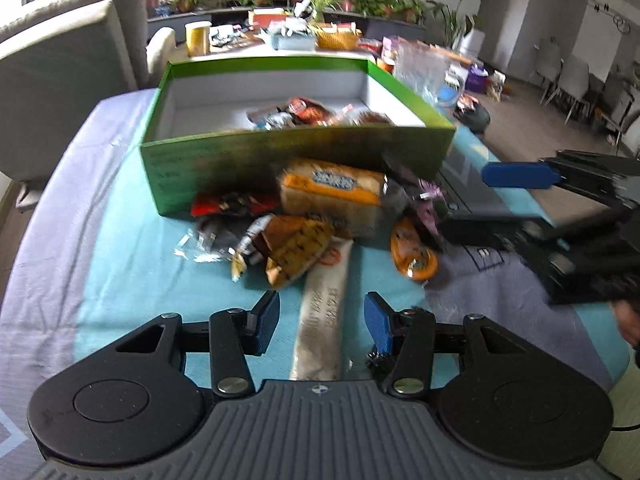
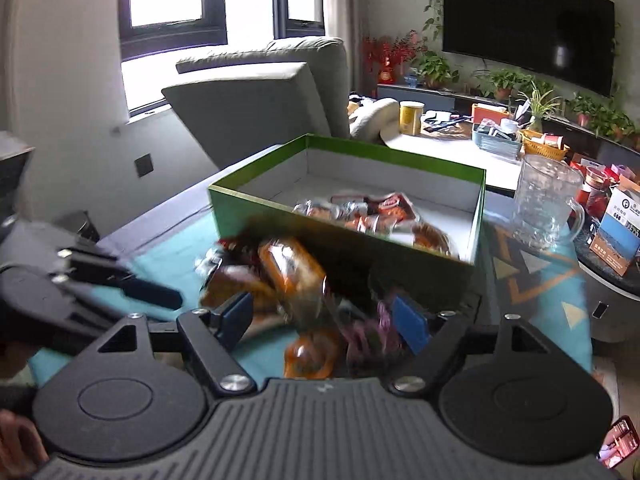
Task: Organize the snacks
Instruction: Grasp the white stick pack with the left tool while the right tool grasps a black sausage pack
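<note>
A green box (image 1: 296, 148) (image 2: 256, 212) stands on the teal cloth with several wrapped snacks inside. A loose pile lies in front of it: an orange bread packet (image 1: 332, 192) (image 2: 292, 276), a brown-yellow packet (image 1: 296, 252), a round orange packet (image 1: 414, 258) (image 2: 308, 356) and a purple packet (image 1: 428, 204) (image 2: 372, 332). My left gripper (image 1: 322, 322) is open over a long beige packet (image 1: 324, 312), its pads clear of the wrapper on both sides. My right gripper (image 2: 322, 320) (image 1: 500, 204) is open, low over the pile's right side, gripping nothing.
A glass pitcher (image 2: 544, 200) and a small printed carton (image 2: 616, 232) stand right of the box. A grey armchair (image 2: 260, 92) is behind the table on the left. A cluttered coffee table (image 1: 280, 36) lies beyond. A dark flat object (image 1: 464, 184) sits beside the box.
</note>
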